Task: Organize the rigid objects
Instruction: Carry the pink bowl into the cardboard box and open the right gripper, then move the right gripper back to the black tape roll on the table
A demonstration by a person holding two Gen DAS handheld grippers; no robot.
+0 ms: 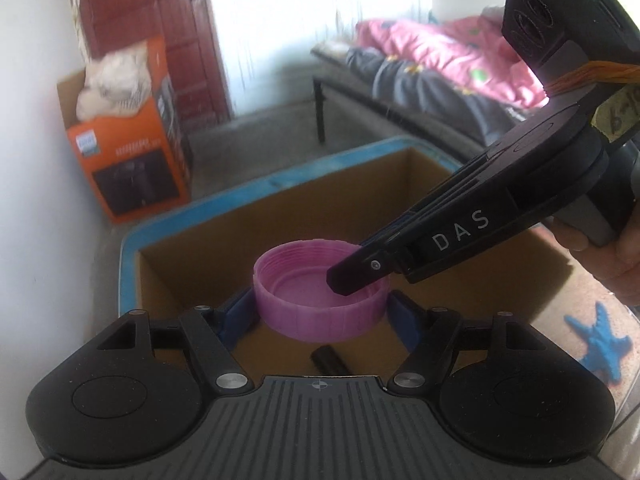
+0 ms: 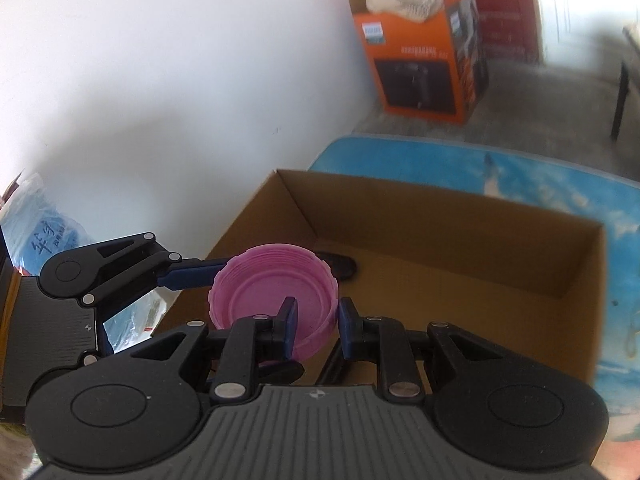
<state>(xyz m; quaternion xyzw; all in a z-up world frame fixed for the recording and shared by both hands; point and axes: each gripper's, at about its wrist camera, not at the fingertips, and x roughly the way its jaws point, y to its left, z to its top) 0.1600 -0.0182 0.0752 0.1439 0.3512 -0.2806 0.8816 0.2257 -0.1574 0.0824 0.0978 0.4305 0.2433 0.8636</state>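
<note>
The left gripper point(image 1: 322, 312) clamps a pink lid point(image 1: 320, 290) across its sides, held above an open cardboard box point(image 2: 460, 216). The right gripper point(image 2: 318, 328) pinches the lid's rim. A dark object point(image 1: 330, 360) lies in the box, on a blue table point(image 2: 400, 156).

orange box point(image 2: 420, 52), pink bedding point(image 1: 440, 56), red door point(image 1: 152, 20)

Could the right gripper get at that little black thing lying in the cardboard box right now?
Probably not as things stand. The right gripper has its fingers clamped on the wall of the pink lid, which the left gripper also holds, above the black thing. It would need to let go first.
</note>
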